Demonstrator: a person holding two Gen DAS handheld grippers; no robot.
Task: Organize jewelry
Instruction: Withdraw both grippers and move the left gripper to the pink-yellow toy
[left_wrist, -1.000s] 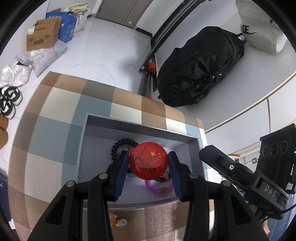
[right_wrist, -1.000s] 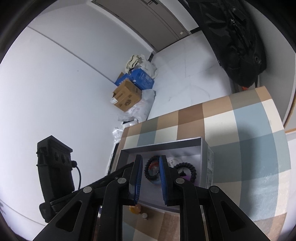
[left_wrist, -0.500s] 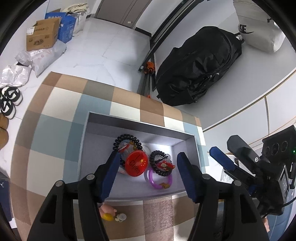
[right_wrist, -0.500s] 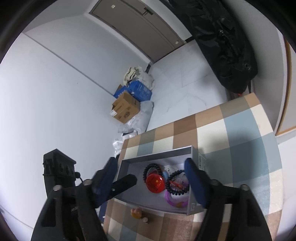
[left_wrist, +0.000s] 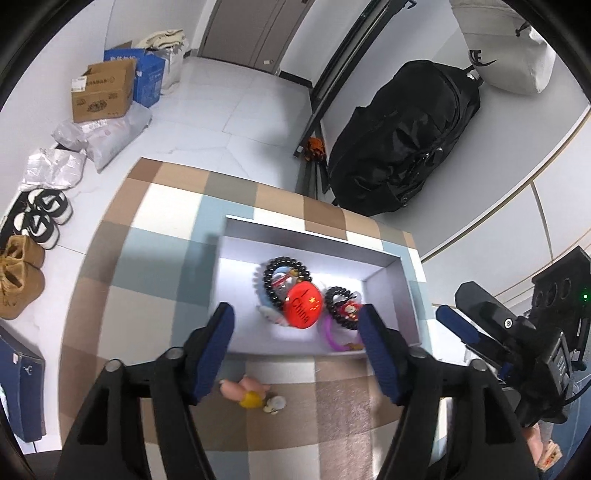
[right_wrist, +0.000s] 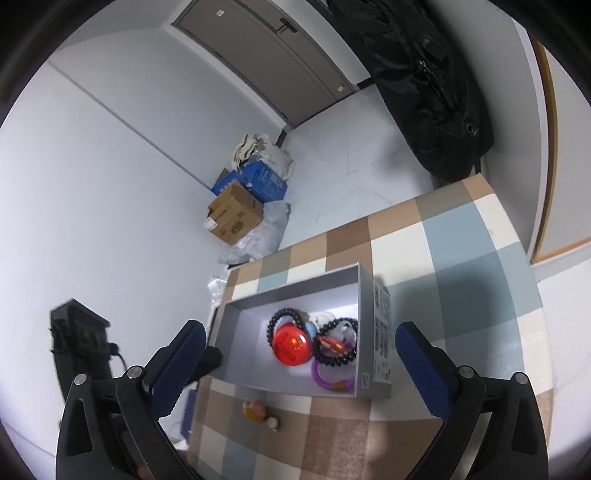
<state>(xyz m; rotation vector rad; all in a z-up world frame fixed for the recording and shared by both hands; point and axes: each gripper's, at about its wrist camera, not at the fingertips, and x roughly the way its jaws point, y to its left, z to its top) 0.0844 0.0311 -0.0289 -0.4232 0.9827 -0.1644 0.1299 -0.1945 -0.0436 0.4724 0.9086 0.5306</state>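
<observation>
Now, left tongs: just opened, nothing pinched, above box
right tongs: just spread wide, empty
red badge: lies in grey box among bracelets
box: on checked table

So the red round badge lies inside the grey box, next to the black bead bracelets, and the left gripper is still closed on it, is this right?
Not quite. The red badge does lie in the grey box beside the black bead bracelets, but the left gripper is open; its jaws have just been opening, nothing between them. The left wrist view shows it.
</observation>
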